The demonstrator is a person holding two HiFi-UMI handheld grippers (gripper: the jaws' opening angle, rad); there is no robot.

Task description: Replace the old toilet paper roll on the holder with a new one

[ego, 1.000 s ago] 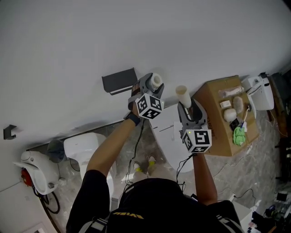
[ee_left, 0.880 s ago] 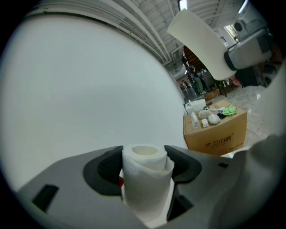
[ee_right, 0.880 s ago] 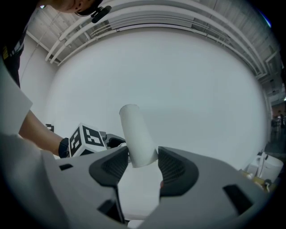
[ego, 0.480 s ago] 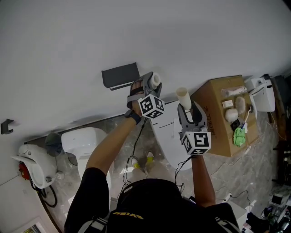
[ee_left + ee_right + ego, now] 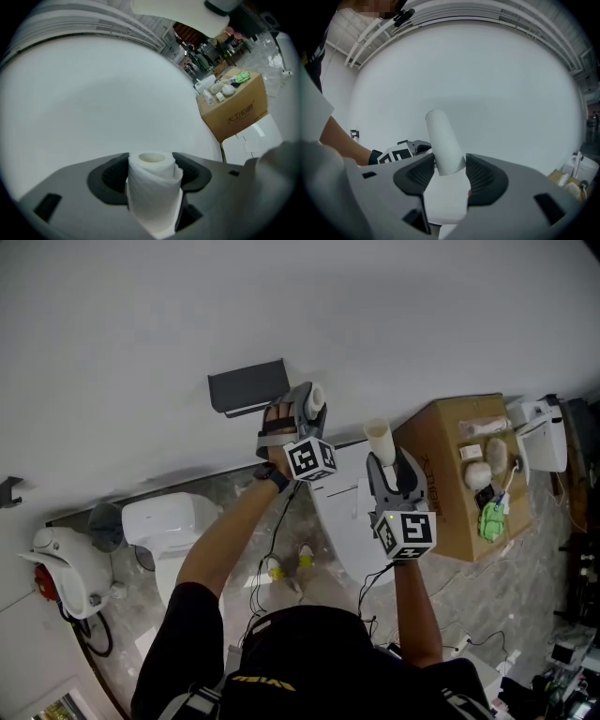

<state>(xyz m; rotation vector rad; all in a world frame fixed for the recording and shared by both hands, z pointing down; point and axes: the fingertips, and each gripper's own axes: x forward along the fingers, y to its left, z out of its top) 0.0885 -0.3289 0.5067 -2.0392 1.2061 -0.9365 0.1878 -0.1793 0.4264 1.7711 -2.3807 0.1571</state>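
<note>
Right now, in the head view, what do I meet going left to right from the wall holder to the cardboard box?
Dark holder → toilet paper roll in the left gripper → empty tube in the right gripper → cardboard box.

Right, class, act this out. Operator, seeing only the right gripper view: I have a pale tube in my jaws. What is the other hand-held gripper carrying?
Observer: The left hand-held gripper is shut on a toilet paper roll that has paper wound on it.
Operator: Where is the holder?
Observer: In the head view the dark holder sits on the wall, just left of that roll.
Operator: And the box at my right edge?
Observer: The cardboard box carries small things on top, one of them bright green.
</note>
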